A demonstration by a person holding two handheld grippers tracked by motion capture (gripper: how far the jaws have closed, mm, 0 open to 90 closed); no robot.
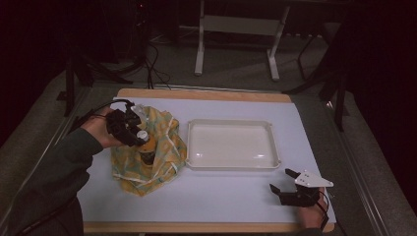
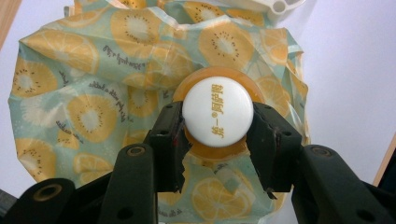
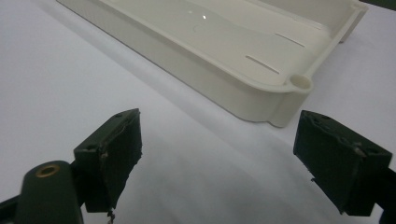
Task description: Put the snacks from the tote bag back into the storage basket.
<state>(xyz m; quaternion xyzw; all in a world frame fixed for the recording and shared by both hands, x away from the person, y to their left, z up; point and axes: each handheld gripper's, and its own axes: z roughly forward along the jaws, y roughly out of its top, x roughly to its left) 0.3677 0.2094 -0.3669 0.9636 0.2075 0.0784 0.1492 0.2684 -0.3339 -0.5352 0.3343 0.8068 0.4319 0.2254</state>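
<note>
Left gripper [image 2: 217,140] jaws clamp the bottle [image 2: 217,112] above the printed cloth [image 1: 162,147]; tray [image 1: 231,164] empty (transfer seemingly pending), right gripper [image 1: 284,181] jaws apart.

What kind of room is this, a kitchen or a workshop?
Probably a lab or recording workspace: a covered table, dark stands and cables behind it, and a hand-held tool on each side.
</note>
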